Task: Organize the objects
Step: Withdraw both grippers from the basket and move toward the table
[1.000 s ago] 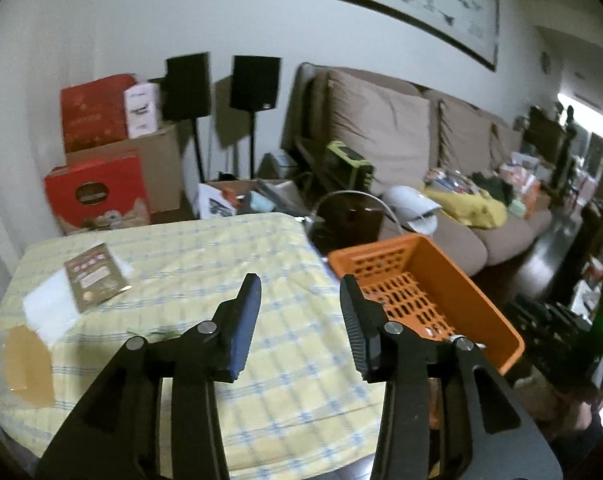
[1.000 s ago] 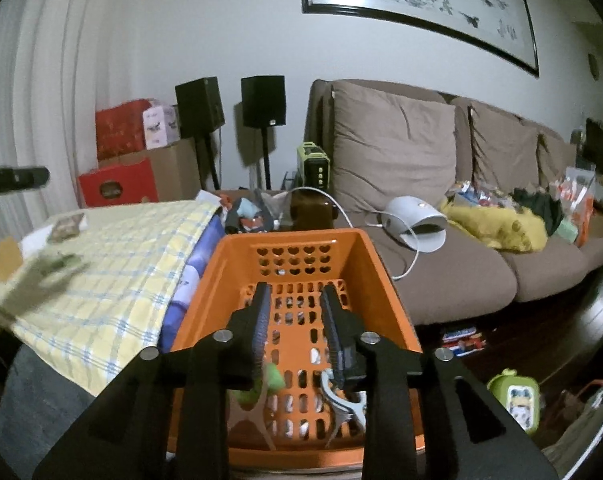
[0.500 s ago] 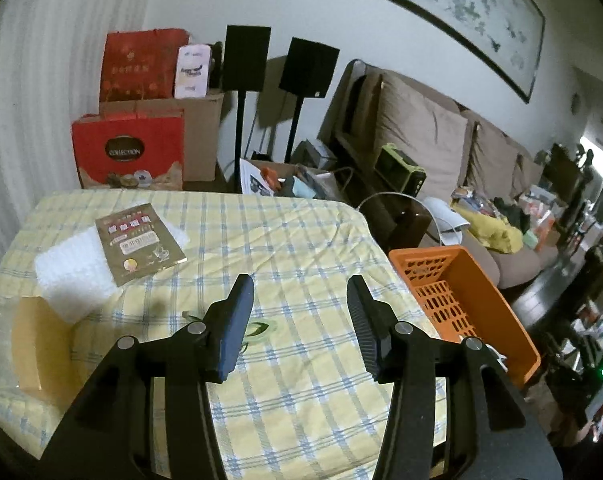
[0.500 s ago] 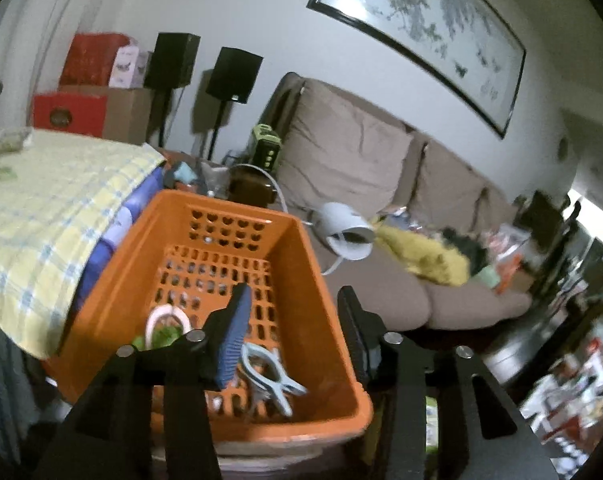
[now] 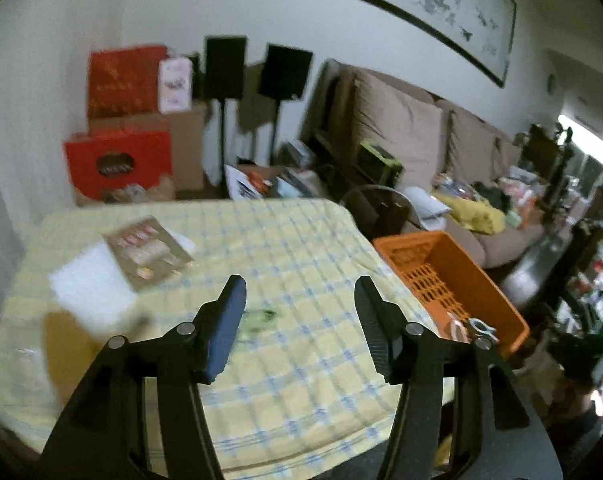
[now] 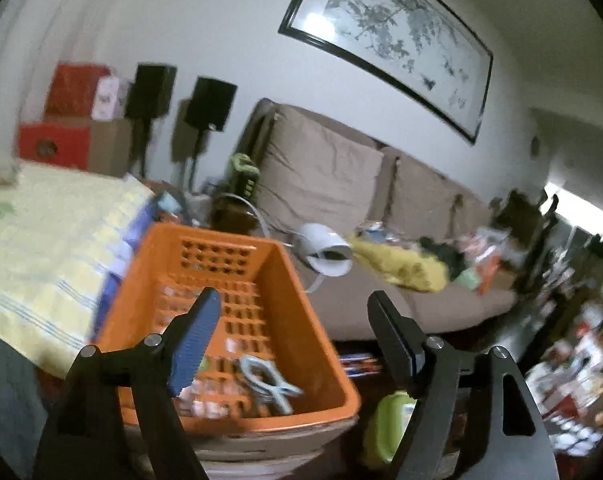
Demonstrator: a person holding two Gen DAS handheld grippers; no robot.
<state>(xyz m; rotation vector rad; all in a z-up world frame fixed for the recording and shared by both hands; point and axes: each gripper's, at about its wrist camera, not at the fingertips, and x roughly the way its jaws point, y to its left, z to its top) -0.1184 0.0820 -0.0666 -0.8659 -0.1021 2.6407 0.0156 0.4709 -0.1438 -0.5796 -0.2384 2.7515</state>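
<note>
Claws are both opening empty: our left claw over the yellow checked tabletop, our right claw above the orange perforated plastic basket.

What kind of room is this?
Probably a cluttered living room in a home: a long tan sofa, a framed painting above it, and two black speakers on stands by the wall.

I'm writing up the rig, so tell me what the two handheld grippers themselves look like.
The left gripper and right gripper look alike: matte black angular arms with round silver pivot bolts. Each has one blue ribbed pad and one black ribbed pad. No cables, markings or sleeves show.
</note>
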